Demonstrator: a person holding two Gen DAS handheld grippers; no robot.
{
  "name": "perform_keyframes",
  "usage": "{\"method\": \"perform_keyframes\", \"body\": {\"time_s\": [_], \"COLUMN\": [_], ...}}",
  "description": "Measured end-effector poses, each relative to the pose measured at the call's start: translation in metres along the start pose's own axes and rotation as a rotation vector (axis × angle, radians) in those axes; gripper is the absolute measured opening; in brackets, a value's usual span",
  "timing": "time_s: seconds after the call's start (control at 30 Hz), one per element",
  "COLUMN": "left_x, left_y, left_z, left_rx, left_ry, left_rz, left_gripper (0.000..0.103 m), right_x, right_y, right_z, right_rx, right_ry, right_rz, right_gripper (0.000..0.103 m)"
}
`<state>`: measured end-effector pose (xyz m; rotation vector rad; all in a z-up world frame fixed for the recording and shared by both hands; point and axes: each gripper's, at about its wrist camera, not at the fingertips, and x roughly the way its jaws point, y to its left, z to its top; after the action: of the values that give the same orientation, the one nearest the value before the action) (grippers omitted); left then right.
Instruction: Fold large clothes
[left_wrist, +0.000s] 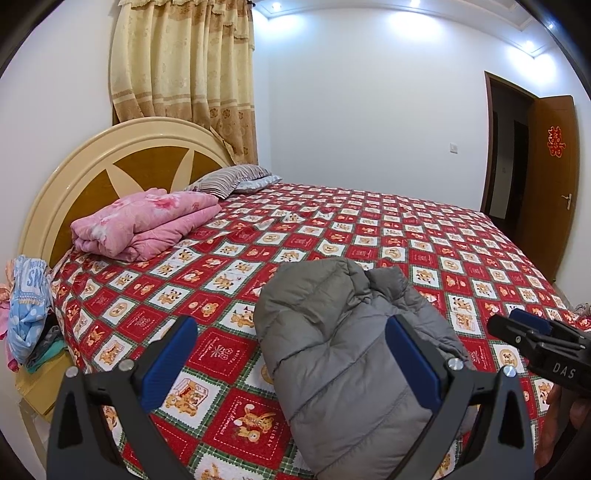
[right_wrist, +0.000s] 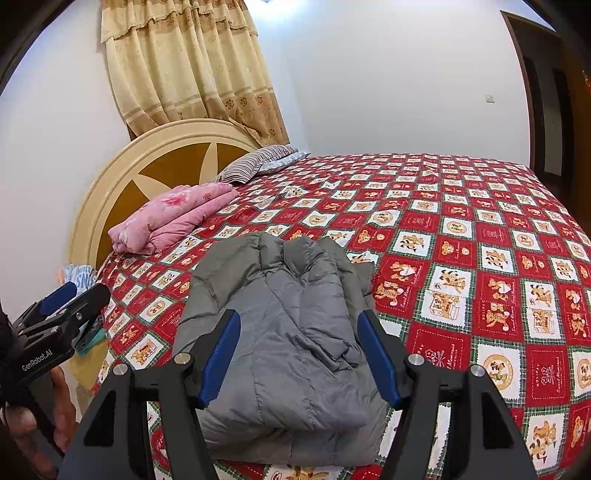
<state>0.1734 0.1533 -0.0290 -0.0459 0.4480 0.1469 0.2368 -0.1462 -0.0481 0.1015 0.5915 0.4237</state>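
A grey puffer jacket (left_wrist: 343, 354) lies folded in a compact bundle on the red patterned bedspread (left_wrist: 406, 236), near the bed's front edge; it also shows in the right wrist view (right_wrist: 291, 343). My left gripper (left_wrist: 291, 328) is open and empty, above the bundle's left side. My right gripper (right_wrist: 299, 321) is open and empty, hovering over the bundle's near end. The right gripper shows at the right edge of the left wrist view (left_wrist: 517, 325), and the left gripper at the left edge of the right wrist view (right_wrist: 81, 291).
A folded pink quilt (left_wrist: 147, 225) and striped pillows (left_wrist: 229, 179) lie by the headboard (left_wrist: 99, 162). A bedside stand with a pile of clothes (left_wrist: 27, 317) is at the left. An open brown door (left_wrist: 550, 177) is at the far right.
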Motion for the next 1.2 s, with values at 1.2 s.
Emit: {"method": "perform_keyframes", "body": {"time_s": [1.2], "left_x": [0.011], "left_y": [0.003], "left_z": [-0.006], "left_rx": [0.001], "left_ry": [0.054], "left_rz": [0.006], "left_gripper": [0.103], "right_x": [-0.008], "right_y": [0.005], "right_z": [-0.002], "right_rx": [-0.007], "right_ry": [-0.020], "right_rz": [0.007], "right_gripper": [0.066]}}
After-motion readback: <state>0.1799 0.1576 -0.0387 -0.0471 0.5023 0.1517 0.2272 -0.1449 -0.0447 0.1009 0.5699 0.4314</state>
